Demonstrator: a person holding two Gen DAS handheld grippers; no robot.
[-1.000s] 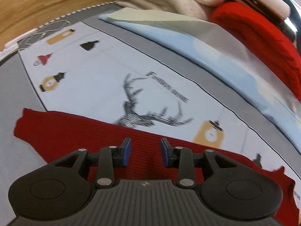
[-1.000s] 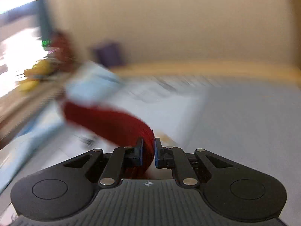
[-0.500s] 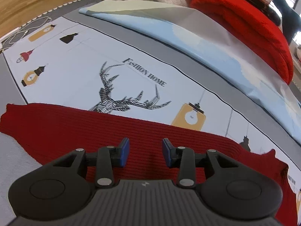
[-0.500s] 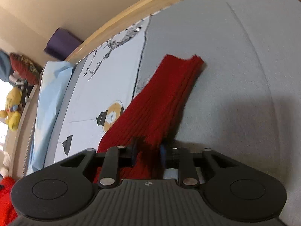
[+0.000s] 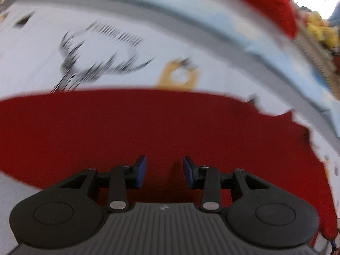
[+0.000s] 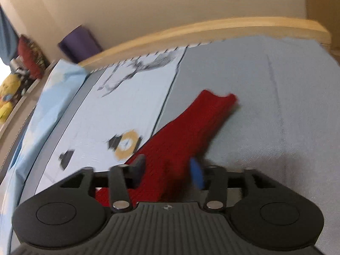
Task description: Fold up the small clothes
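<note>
We keep left gripper (image 5: 162, 173) and right gripper (image 6: 167, 171) jaws apart over red knit (image 5: 148, 131) (blurred), grip near edge squarely

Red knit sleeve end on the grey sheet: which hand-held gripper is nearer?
Right. The right hand-held gripper is open astride the red knit garment, whose sleeve end lies ahead. The left hand-held gripper hovers open over the garment's body.

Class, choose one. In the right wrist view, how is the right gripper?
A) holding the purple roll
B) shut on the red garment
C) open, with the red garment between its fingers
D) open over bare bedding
C: the right gripper is open, its fingers spread apart on either side of the red garment.
</note>
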